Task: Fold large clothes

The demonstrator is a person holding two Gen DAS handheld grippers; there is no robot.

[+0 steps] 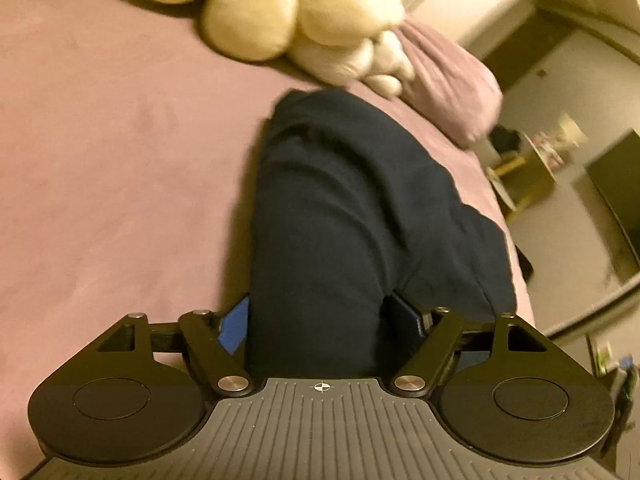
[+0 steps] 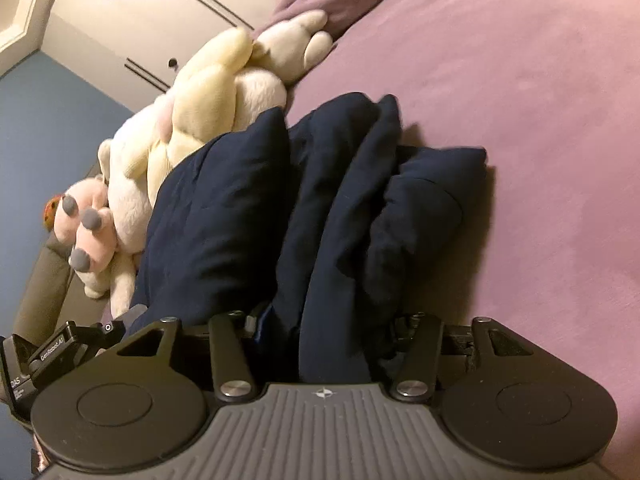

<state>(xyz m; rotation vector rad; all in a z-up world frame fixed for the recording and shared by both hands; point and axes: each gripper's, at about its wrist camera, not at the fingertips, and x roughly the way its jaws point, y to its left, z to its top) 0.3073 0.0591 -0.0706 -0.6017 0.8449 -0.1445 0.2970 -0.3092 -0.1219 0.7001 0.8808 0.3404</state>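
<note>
Mauve bed carries a dark navy garment, bunched in thick folds near its edge.
Cream plush toys lie just beyond it; the left gripper and right gripper each have their jaws clamped on a fold of the cloth.

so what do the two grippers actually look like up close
Both match: a grey ribbed base plate with a small crosshair mark, two round black discs at its sides, and black linkage bars on silver pivot screws. The left gripper shows blue finger pads. The right gripper has its pads hidden by cloth; beside it sits a black bracket with white lettering.
</note>
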